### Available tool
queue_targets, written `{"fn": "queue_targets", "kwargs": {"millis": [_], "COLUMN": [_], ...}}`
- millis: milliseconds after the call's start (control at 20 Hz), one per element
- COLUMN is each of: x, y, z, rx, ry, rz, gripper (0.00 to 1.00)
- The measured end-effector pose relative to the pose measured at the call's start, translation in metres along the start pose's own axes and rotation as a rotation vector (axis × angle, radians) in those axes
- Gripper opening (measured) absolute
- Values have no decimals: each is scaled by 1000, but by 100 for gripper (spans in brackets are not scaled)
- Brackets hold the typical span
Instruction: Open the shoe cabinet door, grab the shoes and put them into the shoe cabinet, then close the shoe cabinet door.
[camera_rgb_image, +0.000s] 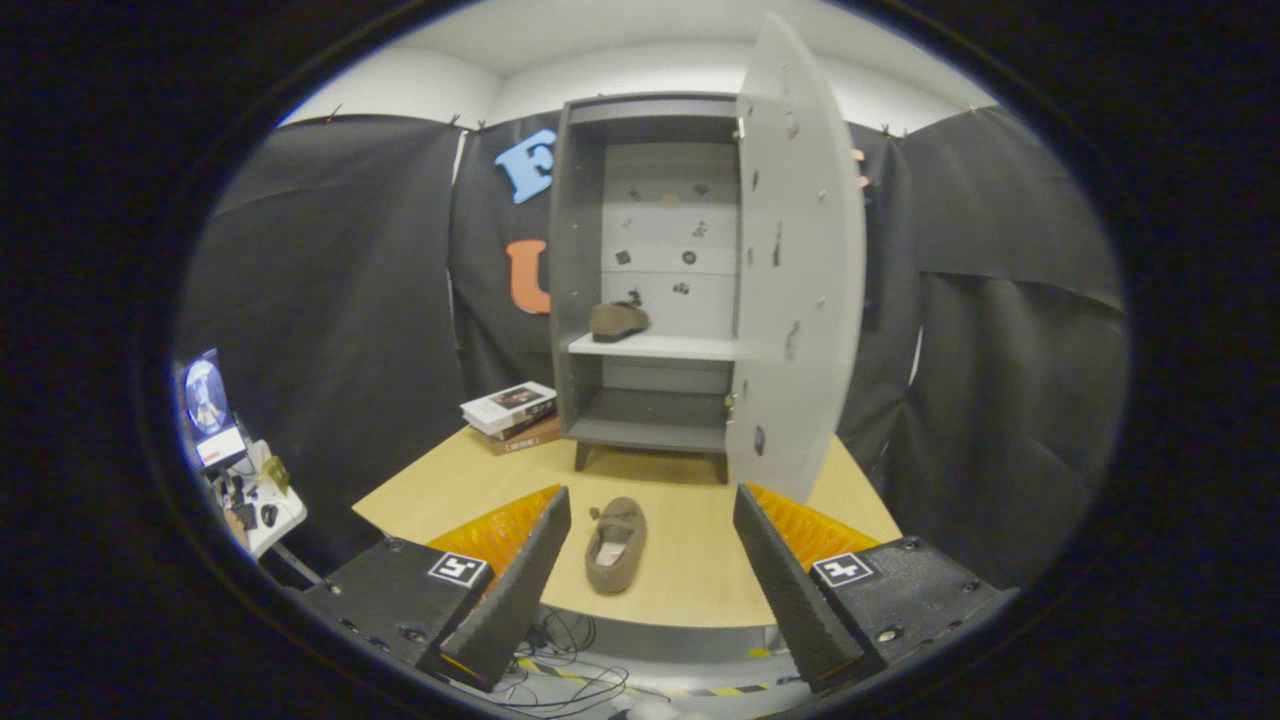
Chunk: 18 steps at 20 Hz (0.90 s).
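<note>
Tabletop (690, 580) carries the cabinet (650, 270), door (800, 260) swung open, one shoe (617, 320) already on its shelf. Second shoe (614, 545) lies on the table between the spread, empty fingers of the gripper (652, 520), just ahead, long axis pointing toward the cabinet. Judged next: advance and clamp across its width.

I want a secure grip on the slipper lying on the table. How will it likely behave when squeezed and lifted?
The slipper looks soft and fabric-like, so it will probably flex under a squeeze. It seems light for its size. Lying flat on its sole, it is unlikely to roll. The gripper has its jaws open, with the slipper between them.
</note>
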<state>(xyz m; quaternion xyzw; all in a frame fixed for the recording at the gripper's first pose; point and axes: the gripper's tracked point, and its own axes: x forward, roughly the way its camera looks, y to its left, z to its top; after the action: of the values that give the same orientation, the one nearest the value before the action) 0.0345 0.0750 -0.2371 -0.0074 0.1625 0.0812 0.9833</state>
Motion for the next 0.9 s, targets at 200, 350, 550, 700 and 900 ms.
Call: {"fn": "queue_targets", "kwargs": {"millis": [200, 350, 550, 700, 900], "x": [85, 149, 220, 264, 300], "y": [47, 61, 65, 59, 59], "z": [-64, -104, -154, -176, -193], "rx": [-17, -15, 8, 48, 90], "ry": [103, 203, 320, 383, 434], "rz": [80, 110, 108, 79, 63], "gripper": [100, 100, 100, 100, 100]}}
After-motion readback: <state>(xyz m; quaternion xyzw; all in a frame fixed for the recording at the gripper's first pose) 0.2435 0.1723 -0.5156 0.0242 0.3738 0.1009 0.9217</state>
